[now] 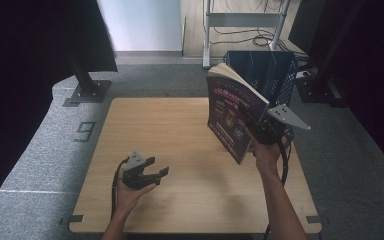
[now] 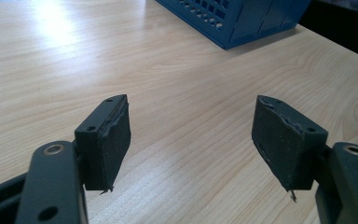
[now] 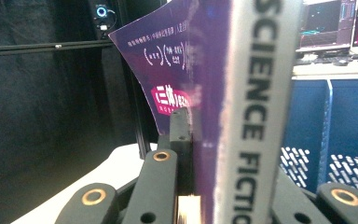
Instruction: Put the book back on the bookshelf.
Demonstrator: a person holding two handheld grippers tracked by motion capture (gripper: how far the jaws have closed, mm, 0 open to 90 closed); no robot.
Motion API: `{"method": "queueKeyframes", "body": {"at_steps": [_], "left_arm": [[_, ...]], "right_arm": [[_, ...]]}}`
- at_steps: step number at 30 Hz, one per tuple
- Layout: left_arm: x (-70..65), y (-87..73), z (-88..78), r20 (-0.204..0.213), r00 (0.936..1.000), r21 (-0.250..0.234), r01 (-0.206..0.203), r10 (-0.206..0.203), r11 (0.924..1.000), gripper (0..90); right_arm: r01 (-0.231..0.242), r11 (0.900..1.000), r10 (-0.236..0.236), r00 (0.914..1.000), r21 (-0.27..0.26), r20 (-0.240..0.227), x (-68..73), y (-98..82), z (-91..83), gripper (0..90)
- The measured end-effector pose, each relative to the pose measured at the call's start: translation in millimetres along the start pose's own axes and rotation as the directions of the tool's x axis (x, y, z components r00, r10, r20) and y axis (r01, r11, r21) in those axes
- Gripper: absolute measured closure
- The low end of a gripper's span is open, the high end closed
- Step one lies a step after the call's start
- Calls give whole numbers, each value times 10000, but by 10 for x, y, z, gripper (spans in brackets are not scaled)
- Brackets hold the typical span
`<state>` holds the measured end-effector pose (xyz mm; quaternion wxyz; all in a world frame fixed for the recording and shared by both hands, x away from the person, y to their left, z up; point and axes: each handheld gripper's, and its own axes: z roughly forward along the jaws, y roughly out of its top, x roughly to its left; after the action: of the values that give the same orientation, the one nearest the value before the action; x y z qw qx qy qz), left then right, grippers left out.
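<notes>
jaws spread wide on the left, jaws clamped on a book on the right.
low over the wooden table point(image 1: 190, 150), near its front left part, the left gripper point(image 1: 152, 172) is held in a hand point(image 1: 130, 192) with its jaws wide apart and nothing between the worn black pads point(image 2: 114, 140). farther right, the book point(image 1: 235, 112) is held up off the table, almost upright and leaning a little, its purple cover turned toward the left. it is pinched near its lower edge by the right gripper point(image 1: 262, 131), whose jaws are pressed on either side of it, the spine point(image 3: 261, 112) being lettered "science fiction". just behind the book, at the far right of the table, a blue crate point(image 1: 270, 70) is seen.
</notes>
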<state>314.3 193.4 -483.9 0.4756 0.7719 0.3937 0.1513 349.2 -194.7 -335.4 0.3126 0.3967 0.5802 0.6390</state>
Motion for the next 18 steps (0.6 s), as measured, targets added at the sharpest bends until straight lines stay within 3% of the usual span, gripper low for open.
{"method": "queueKeyframes", "body": {"at_steps": [18], "left_arm": [[2,4,5,215,9993,-21,291,-291,9996,276]], "right_arm": [[-115,9997,131,9975,-227,701,-161,65,-8,820]]}}
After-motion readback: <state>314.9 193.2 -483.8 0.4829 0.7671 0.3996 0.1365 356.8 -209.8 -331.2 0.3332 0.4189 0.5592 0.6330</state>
